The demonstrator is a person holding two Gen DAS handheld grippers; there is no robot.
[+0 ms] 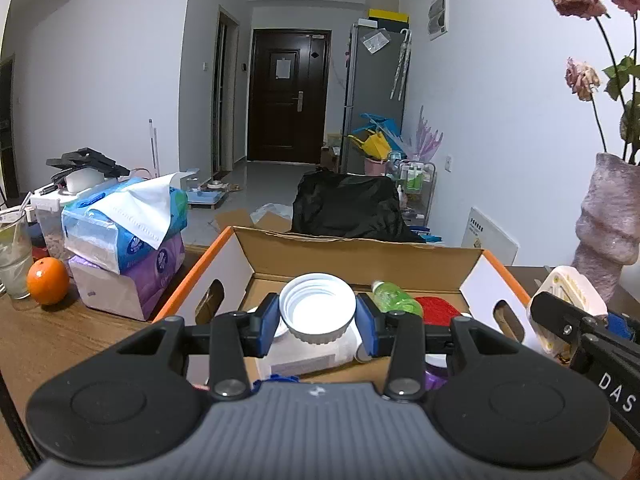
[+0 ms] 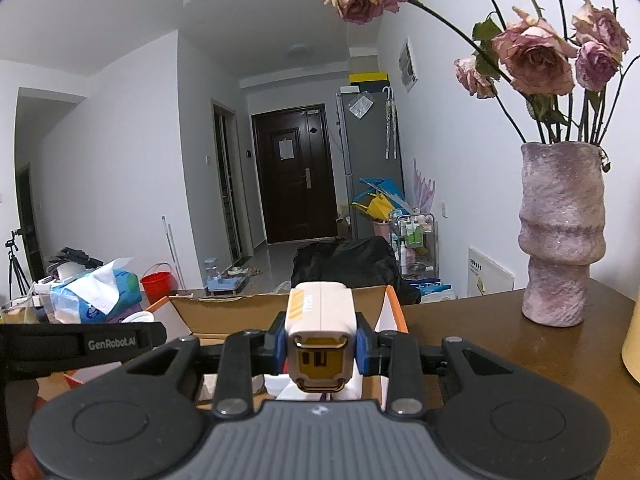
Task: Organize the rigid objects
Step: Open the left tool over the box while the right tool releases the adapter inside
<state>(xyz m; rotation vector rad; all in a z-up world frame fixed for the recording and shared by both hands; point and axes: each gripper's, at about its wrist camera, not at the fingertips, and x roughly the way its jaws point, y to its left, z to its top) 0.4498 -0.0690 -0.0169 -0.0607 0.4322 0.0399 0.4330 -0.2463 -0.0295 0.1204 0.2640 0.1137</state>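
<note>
My left gripper (image 1: 317, 322) is shut on a white screw lid (image 1: 317, 307) and holds it over the open cardboard box (image 1: 360, 258). Inside the box lie a white labelled container (image 1: 316, 356), a green bottle (image 1: 394, 295) and a red item (image 1: 438, 309). My right gripper (image 2: 320, 346) is shut on a cream charger block with a yellow face (image 2: 320, 336), held above the same box's right side (image 2: 390, 312). The right gripper and its block also show in the left wrist view (image 1: 568, 300) at the right.
Tissue packs (image 1: 124, 236), an orange (image 1: 48, 281) and a glass (image 1: 14, 258) stand left of the box on the wooden table (image 2: 480, 344). A pink vase of dried roses (image 2: 560, 232) stands at the right. A hallway with a door lies beyond.
</note>
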